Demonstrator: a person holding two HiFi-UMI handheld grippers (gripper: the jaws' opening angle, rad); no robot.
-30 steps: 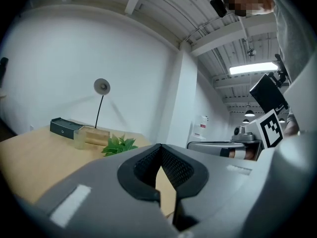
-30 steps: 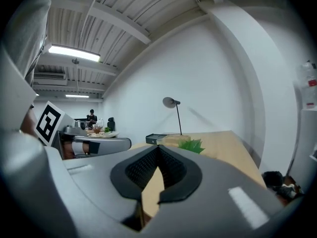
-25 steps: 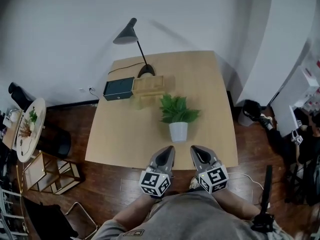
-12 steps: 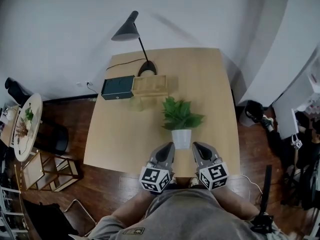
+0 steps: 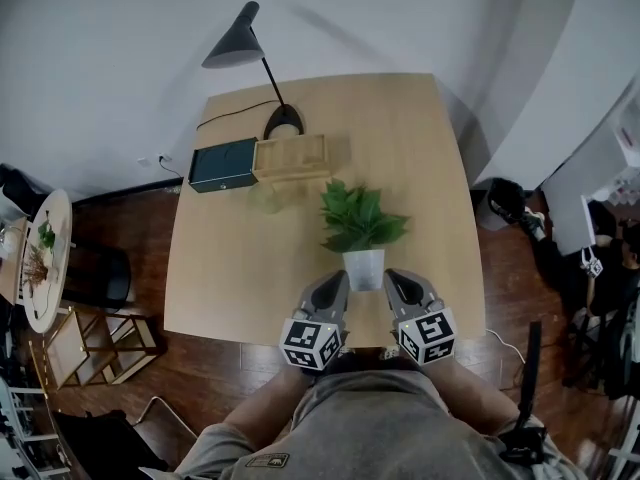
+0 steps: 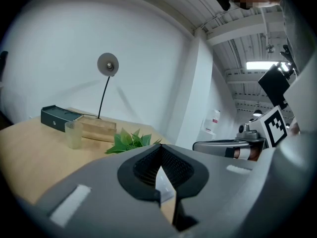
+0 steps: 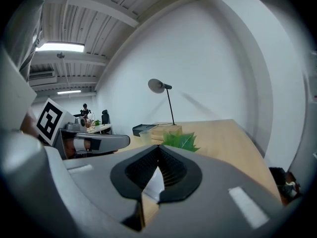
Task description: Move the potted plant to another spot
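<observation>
Head view: leafy green potted plant [image 5: 361,224] in white pot [image 5: 363,267].

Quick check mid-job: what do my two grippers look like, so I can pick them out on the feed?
Both alike: the left gripper and right gripper have smooth grey tapered shells with black ribbed pads inside; each carries a cube of black-and-white square markers. The person wears a grey top.

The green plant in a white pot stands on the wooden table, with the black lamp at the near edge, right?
No: the head view shows the black lamp at the far edge, by the wall. The potted plant does stand on the wooden table.
</observation>
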